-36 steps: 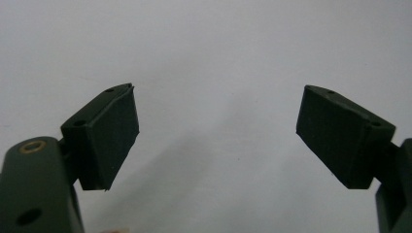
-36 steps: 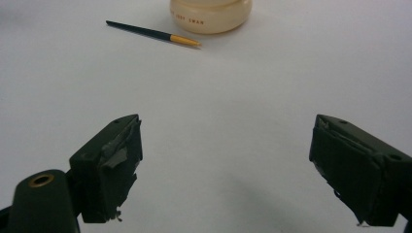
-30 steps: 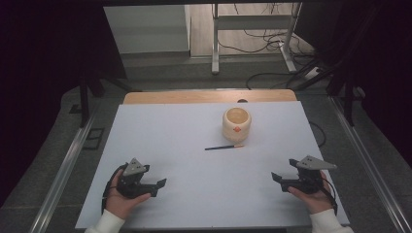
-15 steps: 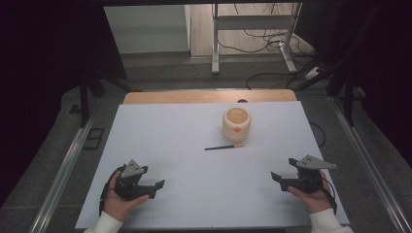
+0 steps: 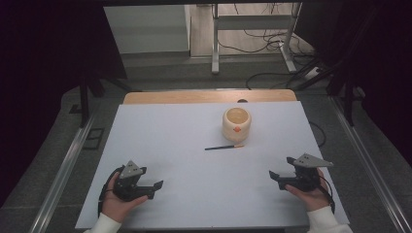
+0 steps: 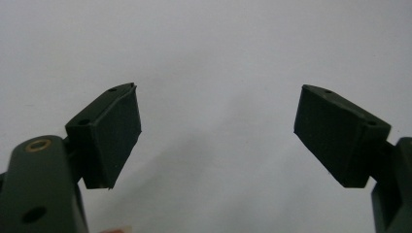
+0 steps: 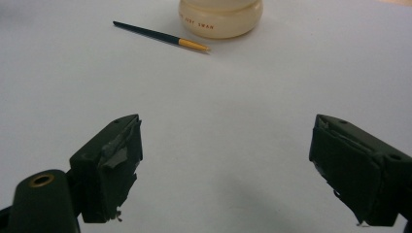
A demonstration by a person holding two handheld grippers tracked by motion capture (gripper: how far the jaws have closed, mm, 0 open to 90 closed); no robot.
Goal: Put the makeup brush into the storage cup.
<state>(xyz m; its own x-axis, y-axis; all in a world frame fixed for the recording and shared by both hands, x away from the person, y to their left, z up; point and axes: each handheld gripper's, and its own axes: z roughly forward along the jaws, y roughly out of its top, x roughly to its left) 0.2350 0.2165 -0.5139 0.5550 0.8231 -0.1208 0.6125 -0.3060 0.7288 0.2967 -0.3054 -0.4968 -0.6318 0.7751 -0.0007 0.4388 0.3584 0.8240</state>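
Barely moved since a second ago: left gripper (image 5: pixel 154 185) nudged slightly inward, right gripper (image 5: pixel 275 174) unchanged. Both empty, jaws spread wide, resting at 7 and 5 o'clock on the white tabletop (image 5: pixel 175 141). Thin dark pencil with orange tip (image 5: pixel 224 146) lying flat just beside the cream round ceramic pot (image 5: pixel 236 124), at its 6 o'clock. Probably pre-reach; next, right gripper forward toward 11 o'clock, straddling the pencil.
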